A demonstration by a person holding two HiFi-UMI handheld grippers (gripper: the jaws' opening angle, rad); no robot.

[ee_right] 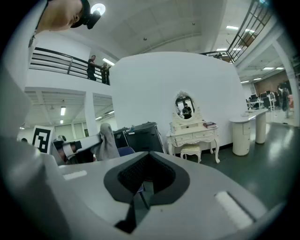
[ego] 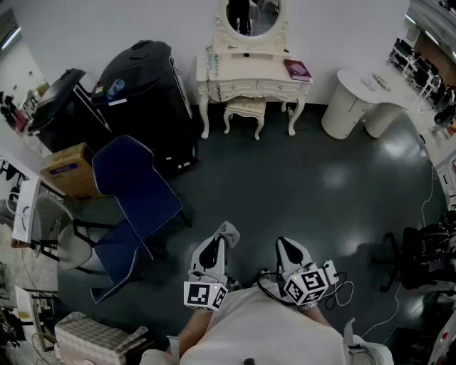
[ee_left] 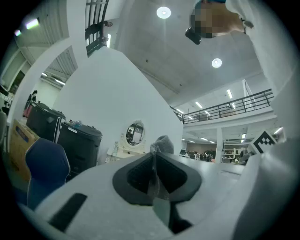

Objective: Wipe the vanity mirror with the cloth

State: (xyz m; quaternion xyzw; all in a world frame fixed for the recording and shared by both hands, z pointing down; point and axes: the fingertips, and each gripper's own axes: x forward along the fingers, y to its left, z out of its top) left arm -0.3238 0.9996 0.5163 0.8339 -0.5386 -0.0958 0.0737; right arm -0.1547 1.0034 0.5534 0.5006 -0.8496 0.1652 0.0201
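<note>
Gripping cloth in left tool, right tool seemingly clamped empty, standing well apart from vanity mirror, likely working the approach step, needing to walk closer before wiping.

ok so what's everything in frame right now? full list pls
vanity mirror: 1, oval, cream frame, on the far wall
vanity table: 1, cream, under the mirror
stool: 1, cream, tucked under the table
book: 1, dark red, right end of the tabletop
bins: 2, black, left of the table
cardboard box: 1, brown, far left
chair: 1, blue, left of the person
round stands: 2, white, right of the table
office chair: 1, black, right edge
cloth: 1, grey, pinched in the left fingers
left gripper: 1, white, shut on the cloth
right gripper: 1, white, fingers together, empty
</note>
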